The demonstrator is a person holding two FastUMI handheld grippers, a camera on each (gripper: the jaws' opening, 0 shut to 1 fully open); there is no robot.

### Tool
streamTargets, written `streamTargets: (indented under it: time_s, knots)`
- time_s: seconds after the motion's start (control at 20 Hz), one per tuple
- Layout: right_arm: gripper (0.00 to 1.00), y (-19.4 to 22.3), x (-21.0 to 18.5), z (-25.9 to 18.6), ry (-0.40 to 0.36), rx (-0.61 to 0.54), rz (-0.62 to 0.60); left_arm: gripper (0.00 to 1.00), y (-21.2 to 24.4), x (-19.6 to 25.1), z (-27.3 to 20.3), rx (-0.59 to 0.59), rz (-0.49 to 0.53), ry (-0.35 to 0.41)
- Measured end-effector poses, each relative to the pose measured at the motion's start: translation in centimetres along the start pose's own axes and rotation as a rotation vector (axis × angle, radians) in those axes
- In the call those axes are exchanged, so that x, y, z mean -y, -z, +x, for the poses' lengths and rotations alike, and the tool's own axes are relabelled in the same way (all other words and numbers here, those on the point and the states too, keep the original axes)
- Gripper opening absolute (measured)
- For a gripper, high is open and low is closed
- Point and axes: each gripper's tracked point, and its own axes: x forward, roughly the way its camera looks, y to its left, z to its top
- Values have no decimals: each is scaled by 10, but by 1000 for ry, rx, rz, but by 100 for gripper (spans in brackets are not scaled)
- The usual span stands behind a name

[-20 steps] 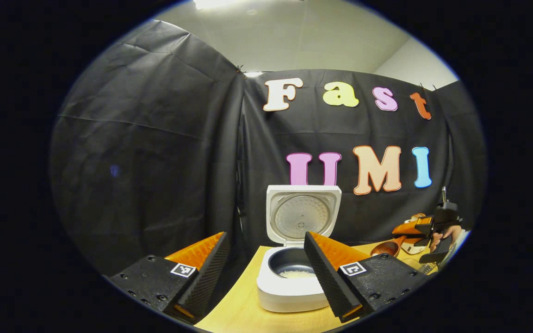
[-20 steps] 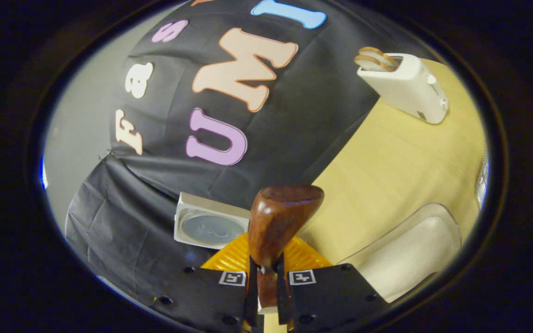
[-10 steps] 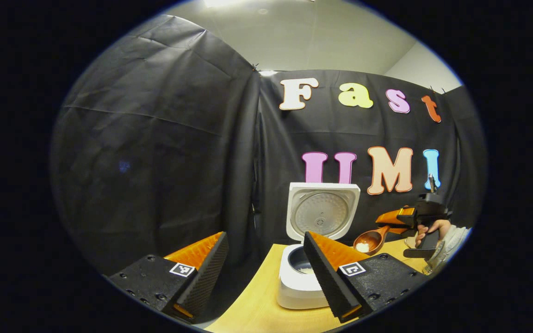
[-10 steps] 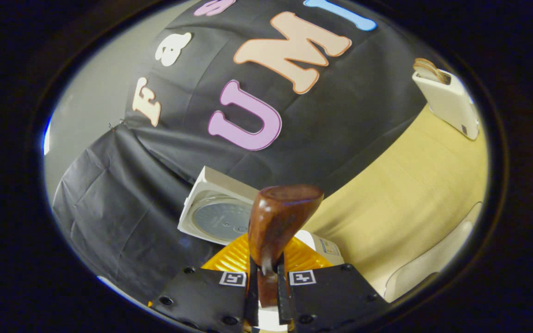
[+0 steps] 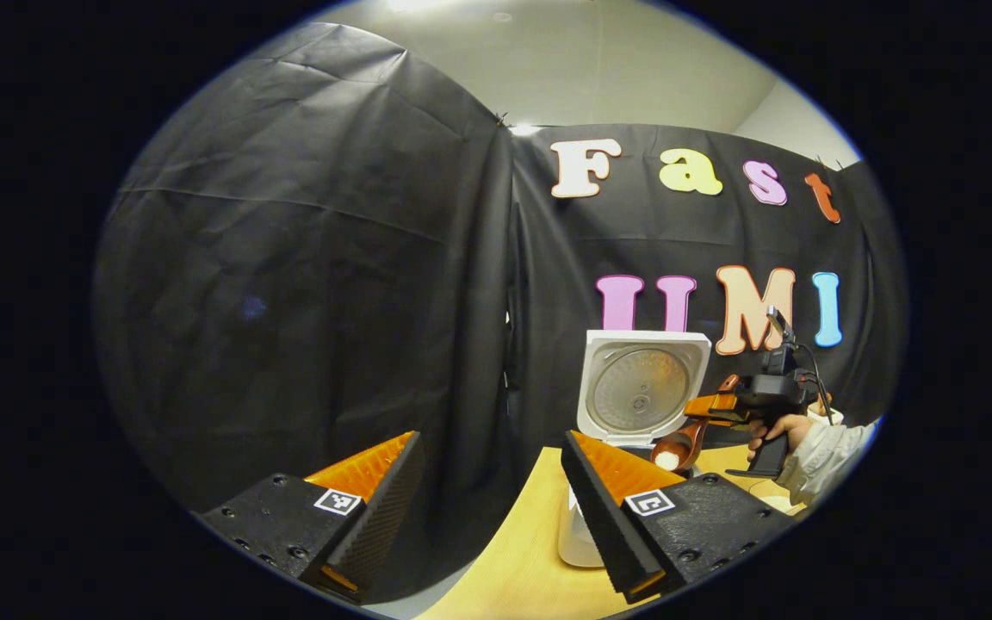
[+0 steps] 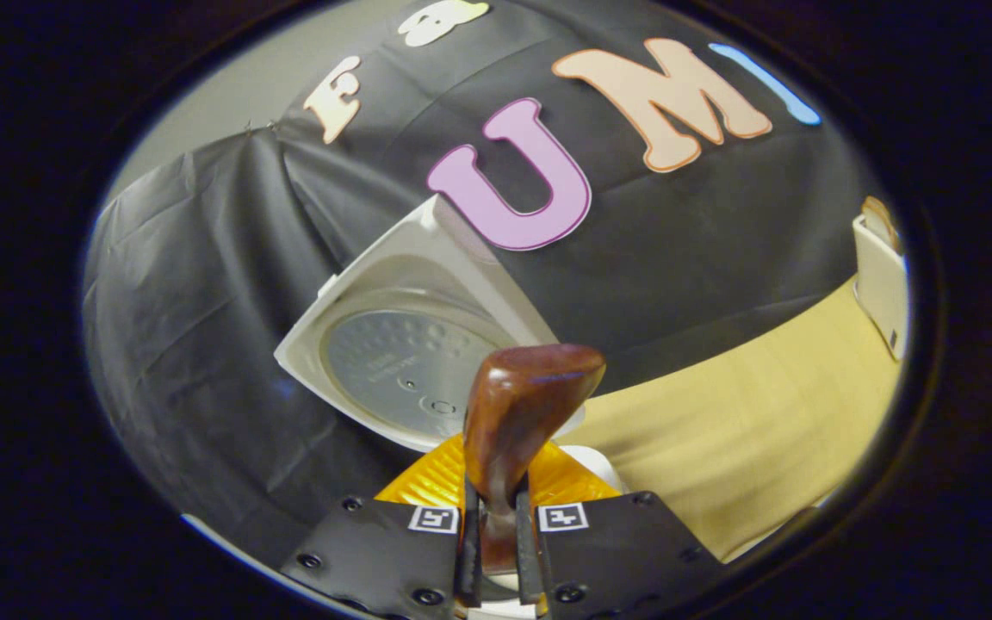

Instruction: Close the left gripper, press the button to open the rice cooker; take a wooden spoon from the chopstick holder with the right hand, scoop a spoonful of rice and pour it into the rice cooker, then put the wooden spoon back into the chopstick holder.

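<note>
Rice cooker (image 5: 634, 405) stands open near the table's (image 5: 513, 568) back edge; right gripper (image 6: 493, 551) clamps the wooden spoon (image 6: 517, 413) over it, left gripper (image 5: 496, 508) gapes empty.

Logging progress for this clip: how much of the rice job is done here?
Done: the rice cooker lid stands open. In hand: the right tongs are shut on the wooden spoon, carrying rice beside the open lid, seen in the left gripper view. The left tongs hang open, empty. Left: tip the rice in and return the spoon to its holder.
</note>
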Motion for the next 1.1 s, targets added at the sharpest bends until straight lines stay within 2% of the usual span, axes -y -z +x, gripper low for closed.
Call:
streamTargets:
  time_s: [0.15, 0.2, 0.3, 0.5, 0.8, 1.1]
  knots:
    - [22, 8, -3, 6, 18, 2, -149, 92, 7, -2, 1, -5, -12, -3]
    - [22, 10, -5, 6, 21, 7, -203, 95, 8, -2, 2, -5, -15, -2]
    - [17, 10, -9, 4, 29, 22, -314, 92, 11, 1, 4, -8, -19, 3]
    - [17, 13, -30, -2, 10, 61, -531, 92, 11, 7, 7, -3, -26, 16]
    - [17, 11, -69, -8, -36, 150, -831, 92, 12, 10, 5, 5, -34, 24]
    - [19, 2, -93, -26, -31, 267, -1108, 93, 11, 18, 5, 14, -30, 41]
